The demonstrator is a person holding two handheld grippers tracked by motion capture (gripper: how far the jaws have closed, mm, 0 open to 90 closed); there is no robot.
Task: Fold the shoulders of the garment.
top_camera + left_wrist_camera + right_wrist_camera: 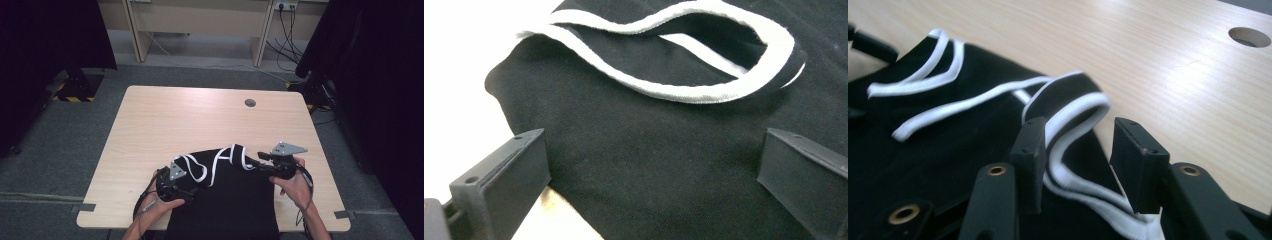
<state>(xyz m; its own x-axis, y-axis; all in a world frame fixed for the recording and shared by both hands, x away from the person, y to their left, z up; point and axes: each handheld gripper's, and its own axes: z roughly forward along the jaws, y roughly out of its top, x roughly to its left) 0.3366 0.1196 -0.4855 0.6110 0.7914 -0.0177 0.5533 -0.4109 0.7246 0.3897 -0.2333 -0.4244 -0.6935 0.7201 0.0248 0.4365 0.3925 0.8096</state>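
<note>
Big wooden table (165, 120) first, with a round cable hole (250, 103) near its far right corner. A black garment (225, 200) with white trim (212, 167) lies at the near edge, hanging over it. Left gripper (192, 192) sits on the cloth, jaws wide apart with fabric between them, no pinch. Right gripper (1080, 160) has jaws parted around a trim loop, not clamped.

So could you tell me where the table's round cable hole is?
In the high view the cable hole sits far-right on the table, beyond the black garment.
</note>
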